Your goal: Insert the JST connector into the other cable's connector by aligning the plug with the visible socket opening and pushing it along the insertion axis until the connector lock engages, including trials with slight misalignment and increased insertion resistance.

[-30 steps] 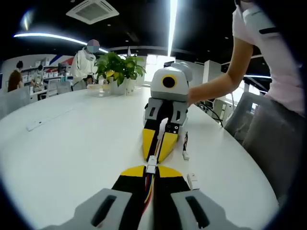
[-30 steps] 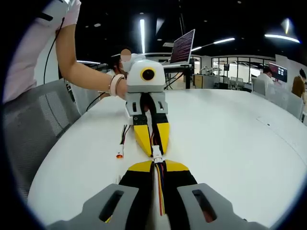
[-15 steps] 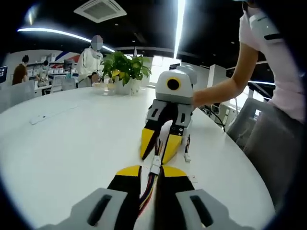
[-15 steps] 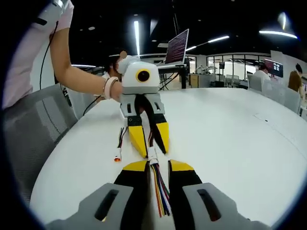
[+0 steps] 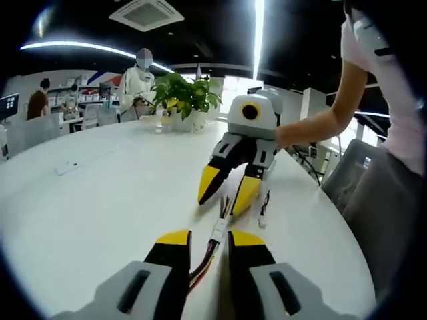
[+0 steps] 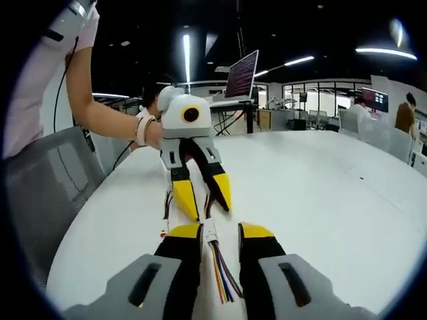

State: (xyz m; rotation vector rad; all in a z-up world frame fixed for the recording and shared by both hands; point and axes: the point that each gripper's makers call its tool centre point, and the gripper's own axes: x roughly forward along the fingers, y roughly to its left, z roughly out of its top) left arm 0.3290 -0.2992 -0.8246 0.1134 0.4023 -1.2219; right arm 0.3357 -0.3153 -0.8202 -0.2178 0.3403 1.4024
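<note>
Both grippers, left point(image 5: 205, 241) & right point(image 6: 220, 233), have jaws spread & hold nothing; the mated JST connector point(image 6: 210, 231) on the worktop point(image 6: 320, 187) looks light, its thin wires floppy, so grip the stiff plastic housing, not the wires

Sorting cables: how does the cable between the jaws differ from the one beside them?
The centre cable has a white connector and multicoloured wires; the side cable has dark wires and an orange tip. The centre cable lies between the right gripper's open jaws; the side cable lies outside them. Both rest on the table.
</note>
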